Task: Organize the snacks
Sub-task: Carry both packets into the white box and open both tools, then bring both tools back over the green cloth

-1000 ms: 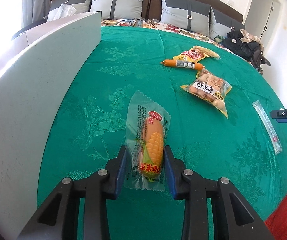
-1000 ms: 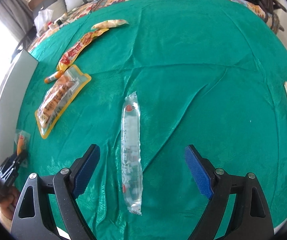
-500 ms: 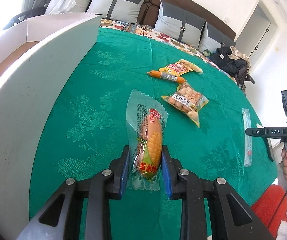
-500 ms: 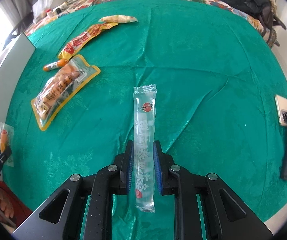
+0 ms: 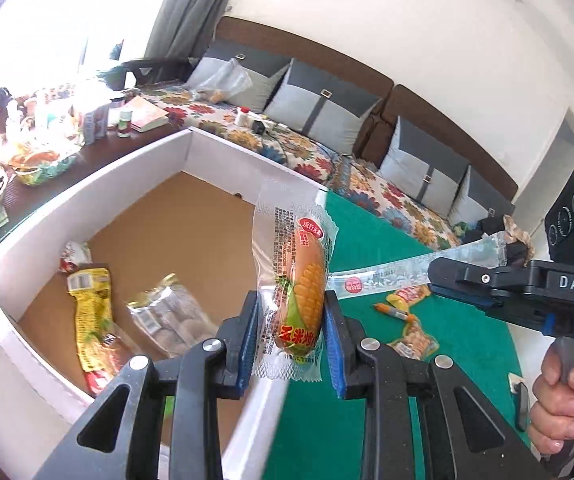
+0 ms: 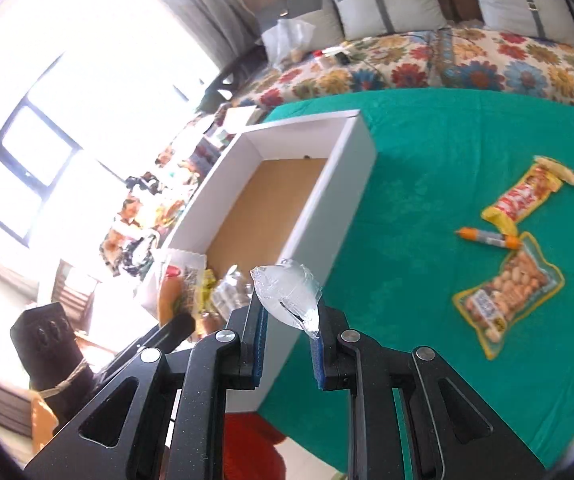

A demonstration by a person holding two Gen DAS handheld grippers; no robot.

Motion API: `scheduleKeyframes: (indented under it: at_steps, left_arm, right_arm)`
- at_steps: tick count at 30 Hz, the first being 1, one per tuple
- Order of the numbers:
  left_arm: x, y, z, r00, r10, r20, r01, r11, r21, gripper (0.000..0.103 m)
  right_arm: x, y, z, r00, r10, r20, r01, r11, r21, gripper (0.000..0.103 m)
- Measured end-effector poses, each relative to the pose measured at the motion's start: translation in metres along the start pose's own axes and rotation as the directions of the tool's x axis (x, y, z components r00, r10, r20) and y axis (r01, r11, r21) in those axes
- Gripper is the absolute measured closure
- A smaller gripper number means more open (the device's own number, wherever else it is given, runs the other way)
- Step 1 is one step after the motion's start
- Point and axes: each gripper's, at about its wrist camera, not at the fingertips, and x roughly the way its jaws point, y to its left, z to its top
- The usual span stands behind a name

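Observation:
My left gripper [image 5: 289, 334] is shut on a clear corn sausage packet [image 5: 299, 280] and holds it upright in the air over the near wall of the white box [image 5: 99, 176]. My right gripper [image 6: 287, 338] is shut on a long clear snack stick [image 6: 289, 296], lifted beside the box's right wall [image 6: 327, 216]; the stick also shows in the left wrist view [image 5: 403, 270]. On the green cloth [image 6: 427, 168] lie a peanut bag [image 6: 507, 292], an orange sausage [image 6: 487, 237] and a yellow-red packet [image 6: 523, 196].
Inside the box lie a yellow packet [image 5: 93, 320], a clear bag of brown pieces [image 5: 175, 320] and a small red-white packet [image 5: 73, 256]. A cluttered side table [image 5: 27, 152] stands left of the box. A floral sofa with grey cushions [image 5: 327, 108] runs behind.
Both grippers have lifted their snacks off the green cloth and swung left toward the white box. The box's inside has come into view.

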Motion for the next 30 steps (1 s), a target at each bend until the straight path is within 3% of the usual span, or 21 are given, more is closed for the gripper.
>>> scheduleKeyframes:
  at_steps: [2,4,5,6,9,12,14,16,19,20,22,24,25,26,27,30]
  left_arm:
    - [0.003,0.028,0.003,0.994,0.113,-0.007,-0.113,0.994,-0.014,0.058]
    - [0.009,0.052,0.002,0.978,0.208,-0.024,-0.209,0.977,-0.034,0.027]
    - [0.010,0.063,-0.001,0.971,0.238,-0.031,-0.240,0.970,-0.048,0.022]
    - [0.010,0.071,-0.004,0.966,0.256,-0.031,-0.258,0.964,-0.061,0.021]
    - [0.006,0.082,-0.017,0.964,0.265,-0.030,-0.267,0.959,-0.094,0.020]
    - [0.007,0.068,-0.029,0.972,0.234,-0.030,-0.236,0.968,-0.081,0.020]
    - [0.009,0.044,-0.035,0.981,0.191,-0.029,-0.192,0.981,-0.037,0.020]
    - [0.011,0.006,-0.040,0.991,0.128,-0.036,-0.127,0.992,0.030,0.020]
    - [0.021,-0.057,-0.059,0.997,0.021,-0.070,-0.010,0.987,0.160,0.014]
    - [0.027,-0.078,-0.067,0.995,-0.012,-0.094,0.031,0.979,0.204,0.012]
    - [0.044,-0.117,-0.090,0.986,-0.060,-0.158,0.103,0.956,0.276,0.006]
    - [0.071,-0.147,-0.115,0.968,-0.076,-0.239,0.153,0.934,0.323,0.006]
    - [0.087,-0.157,-0.127,0.959,-0.072,-0.274,0.167,0.924,0.344,0.006]
    - [0.105,-0.164,-0.138,0.951,-0.049,-0.305,0.164,0.917,0.363,0.006]
    - [0.123,-0.168,-0.147,0.944,-0.008,-0.331,0.141,0.915,0.379,0.006]
    - [0.170,-0.162,-0.160,0.929,0.078,-0.361,0.071,0.921,0.383,0.007]
  right_arm:
    - [0.035,0.031,0.006,0.998,0.033,-0.055,-0.036,0.999,-0.041,0.083]
    - [0.063,0.051,0.008,0.994,0.065,-0.085,-0.069,0.996,-0.052,0.072]
    - [0.069,0.054,0.008,0.995,0.069,-0.068,-0.072,0.996,-0.046,0.045]
    - [0.070,0.053,0.009,0.998,0.062,-0.027,-0.063,0.997,-0.040,0.030]
    - [0.048,0.029,0.005,0.996,0.011,0.088,-0.008,0.999,-0.033,0.032]
    - [0.017,-0.022,-0.004,0.975,-0.148,0.165,0.155,0.988,-0.029,0.029]
    - [-0.008,-0.072,-0.021,0.926,-0.308,0.220,0.316,0.949,-0.002,0.026]
    - [-0.032,-0.134,-0.045,0.851,-0.476,0.223,0.475,0.878,0.061,0.025]
    - [-0.065,-0.231,-0.094,0.717,-0.688,0.109,0.669,0.724,0.169,0.025]
    - [-0.077,-0.258,-0.112,0.683,-0.726,0.076,0.703,0.682,0.201,0.025]
    - [-0.098,-0.301,-0.141,0.636,-0.772,0.022,0.742,0.619,0.258,0.025]
    - [-0.114,-0.330,-0.160,0.624,-0.781,-0.021,0.744,0.586,0.321,0.025]
    - [-0.121,-0.335,-0.164,0.635,-0.772,0.005,0.723,0.597,0.347,0.024]
    - [-0.124,-0.337,-0.165,0.620,-0.784,0.031,0.727,0.589,0.353,0.024]
    - [-0.123,-0.340,-0.162,0.605,-0.796,0.026,0.743,0.576,0.341,0.023]
    - [-0.118,-0.351,-0.143,0.612,-0.789,0.051,0.741,0.594,0.314,0.015]
